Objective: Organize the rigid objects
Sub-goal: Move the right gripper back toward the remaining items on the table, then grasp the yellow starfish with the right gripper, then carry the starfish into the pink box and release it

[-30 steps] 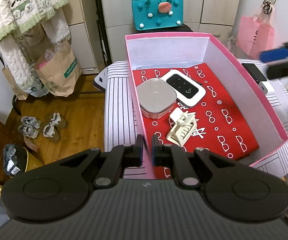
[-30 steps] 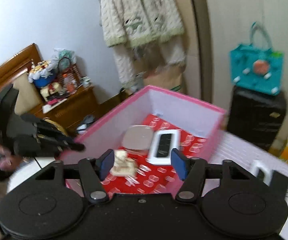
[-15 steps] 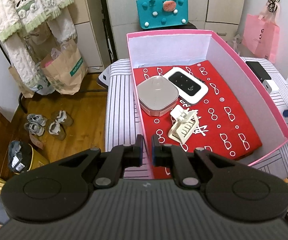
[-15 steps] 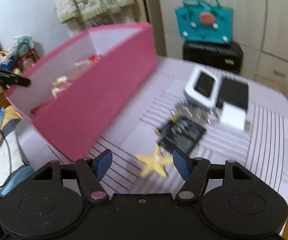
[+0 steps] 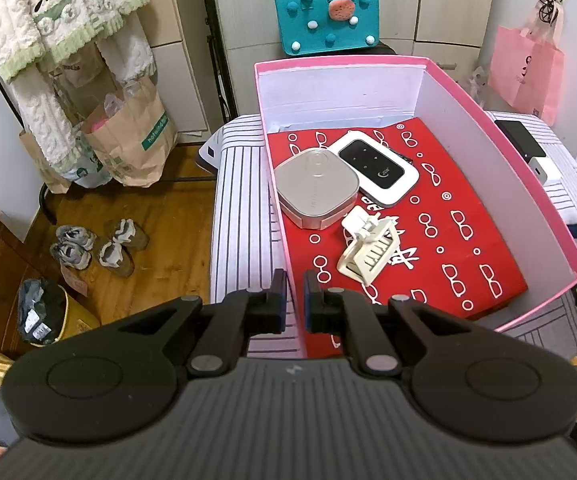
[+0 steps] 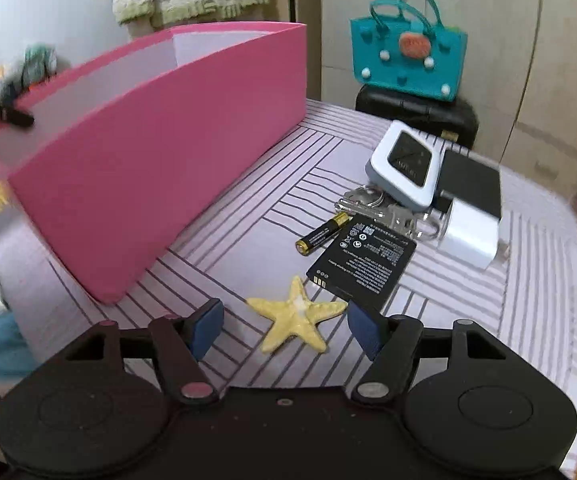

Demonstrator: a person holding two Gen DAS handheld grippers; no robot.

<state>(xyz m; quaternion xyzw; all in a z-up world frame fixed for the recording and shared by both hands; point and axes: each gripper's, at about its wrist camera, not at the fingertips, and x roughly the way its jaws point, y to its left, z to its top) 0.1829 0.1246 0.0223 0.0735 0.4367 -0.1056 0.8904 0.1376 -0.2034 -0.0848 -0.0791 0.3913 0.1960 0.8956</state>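
Observation:
A pink box [image 5: 500, 140] stands on the striped table. It holds a grey square device [image 5: 316, 188], a white pocket router [image 5: 376, 168] and a cream claw clip [image 5: 368, 252] on red cloth. My left gripper [image 5: 295, 300] is shut on the box's near left wall. Right of the box [image 6: 160, 152] a yellow starfish [image 6: 296, 316] lies on the table. My right gripper [image 6: 284, 326] hangs low over it with the jaws opening. The starfish sits between the blue pads [image 6: 208, 320], and neither pad touches it.
Beyond the starfish lie a flat black battery [image 6: 364, 260], an AA battery [image 6: 322, 234], keys [image 6: 372, 204], a white router [image 6: 404, 168], a black device [image 6: 472, 184] and a white charger [image 6: 472, 236]. A teal bag [image 6: 408, 60] stands behind. Shoes [image 5: 92, 244] lie on the floor at left.
My right gripper came down from above the box to the table on the box's right side and now straddles the starfish. The left gripper and the box stayed put.

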